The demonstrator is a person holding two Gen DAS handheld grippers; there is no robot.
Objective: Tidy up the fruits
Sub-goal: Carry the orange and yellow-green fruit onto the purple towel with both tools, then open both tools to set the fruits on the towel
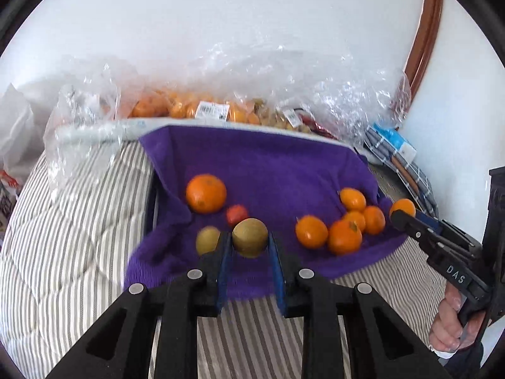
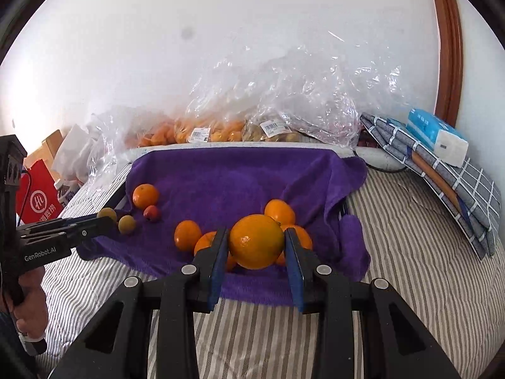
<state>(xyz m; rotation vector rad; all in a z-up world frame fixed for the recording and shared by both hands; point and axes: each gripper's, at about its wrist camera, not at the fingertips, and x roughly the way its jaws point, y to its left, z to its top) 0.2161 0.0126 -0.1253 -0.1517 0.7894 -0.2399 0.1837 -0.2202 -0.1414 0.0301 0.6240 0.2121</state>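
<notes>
My left gripper [image 1: 249,246] has its jaws clamped on a brownish-green fruit [image 1: 250,237], lifted just over its twin [image 1: 207,239] on the purple towel [image 1: 268,164]. My right gripper [image 2: 256,246] pinches an orange [image 2: 256,241] above the orange cluster [image 2: 189,235]. I judge each fruit is held near its own kind, for sorting. The towel lies on the striped bed [image 2: 410,252], likely to stop rolling.
</notes>
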